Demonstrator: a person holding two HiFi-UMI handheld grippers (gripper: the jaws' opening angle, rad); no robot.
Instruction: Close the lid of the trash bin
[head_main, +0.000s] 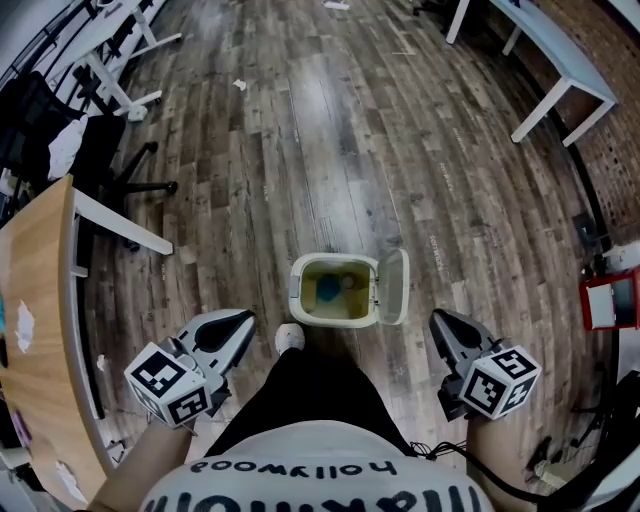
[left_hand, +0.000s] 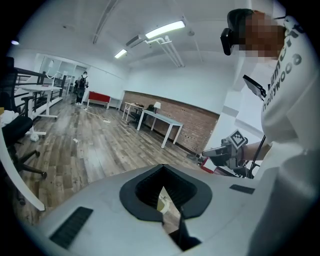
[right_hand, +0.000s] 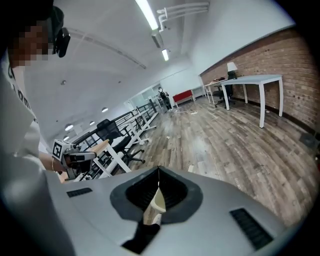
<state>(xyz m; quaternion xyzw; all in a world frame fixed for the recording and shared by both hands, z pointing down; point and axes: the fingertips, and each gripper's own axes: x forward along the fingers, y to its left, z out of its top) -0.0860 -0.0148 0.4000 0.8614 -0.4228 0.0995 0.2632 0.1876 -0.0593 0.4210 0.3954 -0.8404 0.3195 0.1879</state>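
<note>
**Trash bin open on the floor, both claws shut and empty**

The trash bin (head_main: 297, 287) stands on the wood-plank floor (head_main: 330, 130) just in front of the person's feet, near the middle of the head view. Its lid (head_main: 393, 287) is swung open to the right-hand side and stands up beside the rim, so the yellowish inside shows, with something blue (head_main: 328, 289) lying in it. A pale shoe (head_main: 289, 338) sits just beside the bin's near left corner.

The left claw (head_main: 243, 322) is held left of the bin and nearer the person, apart from it. Its own view shows the jaws closed tip to tip with nothing gripped between the dark pads. The right claw (head_main: 437, 320) is held right of the bin, near the lid's lower end but not touching it. Its jaws are likewise brought together on nothing.

Farther out, a wooden table (head_main: 35, 300) runs along the left edge, with a black office chair (head_main: 100, 150) beyond it. A white table (head_main: 555, 45) stands at the upper right beside a brick wall (head_main: 610, 120).
</note>
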